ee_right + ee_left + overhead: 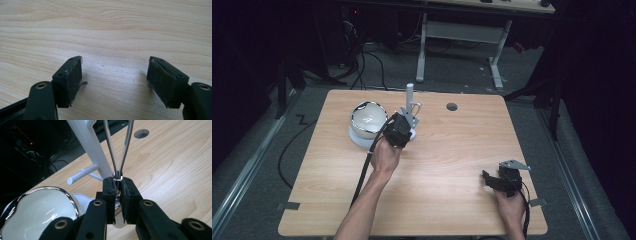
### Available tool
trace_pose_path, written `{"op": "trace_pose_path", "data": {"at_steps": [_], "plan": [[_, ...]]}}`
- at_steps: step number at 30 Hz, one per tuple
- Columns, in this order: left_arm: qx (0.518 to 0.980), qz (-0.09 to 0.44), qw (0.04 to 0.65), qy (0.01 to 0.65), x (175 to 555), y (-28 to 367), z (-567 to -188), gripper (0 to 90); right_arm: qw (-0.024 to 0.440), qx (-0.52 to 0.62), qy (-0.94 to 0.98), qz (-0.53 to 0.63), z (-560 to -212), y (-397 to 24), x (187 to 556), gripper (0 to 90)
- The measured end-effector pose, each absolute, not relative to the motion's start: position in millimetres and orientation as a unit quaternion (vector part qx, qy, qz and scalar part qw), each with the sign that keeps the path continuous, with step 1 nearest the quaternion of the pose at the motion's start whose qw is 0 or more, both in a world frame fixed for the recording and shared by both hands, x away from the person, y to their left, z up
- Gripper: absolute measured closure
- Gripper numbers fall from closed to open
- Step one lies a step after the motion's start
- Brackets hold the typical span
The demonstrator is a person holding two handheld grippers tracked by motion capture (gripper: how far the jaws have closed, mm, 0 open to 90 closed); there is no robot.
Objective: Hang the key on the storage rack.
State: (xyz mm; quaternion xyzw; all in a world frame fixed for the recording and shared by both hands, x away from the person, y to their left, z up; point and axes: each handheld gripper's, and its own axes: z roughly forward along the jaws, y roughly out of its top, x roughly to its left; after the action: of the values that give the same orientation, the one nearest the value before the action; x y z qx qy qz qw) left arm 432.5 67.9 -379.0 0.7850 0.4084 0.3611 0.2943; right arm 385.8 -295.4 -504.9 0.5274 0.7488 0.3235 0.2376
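My left gripper (117, 182) pinches the chrome wire loop (117, 150) beside the white stand (87, 142); my right gripper (115, 75) has its jaws spread near the surface's (105, 32) right front corner.

Chrome wire loop (117, 150) stands upright beside white stand (87, 145).

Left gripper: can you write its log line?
left gripper: shut on metal loop | white stand: behind | right gripper: open, over table
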Motion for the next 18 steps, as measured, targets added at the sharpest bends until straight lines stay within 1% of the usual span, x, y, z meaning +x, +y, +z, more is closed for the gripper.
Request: {"op": "trace_pose_path", "data": {"at_steps": [6, 11, 14, 18], "plan": [[0.779, 0.357, 0.313, 0.408, 434, 71, -383, 82.5, 0.238, 0.527, 0.749, 0.323, -505, -295, 386, 28.4], [0.781, 0.363, 0.314, 0.399, 437, 69, -388, 82.4, 0.238, 0.527, 0.749, 0.323, -505, -295, 386, 28.3], [0.783, 0.358, 0.313, 0.401, 440, 68, -391, 82.3, 0.238, 0.527, 0.749, 0.323, -505, -295, 386, 28.4], [0.783, 0.340, 0.315, 0.416, 443, 73, -403, 82.2, 0.238, 0.527, 0.749, 0.323, -505, -295, 386, 28.3]]}}
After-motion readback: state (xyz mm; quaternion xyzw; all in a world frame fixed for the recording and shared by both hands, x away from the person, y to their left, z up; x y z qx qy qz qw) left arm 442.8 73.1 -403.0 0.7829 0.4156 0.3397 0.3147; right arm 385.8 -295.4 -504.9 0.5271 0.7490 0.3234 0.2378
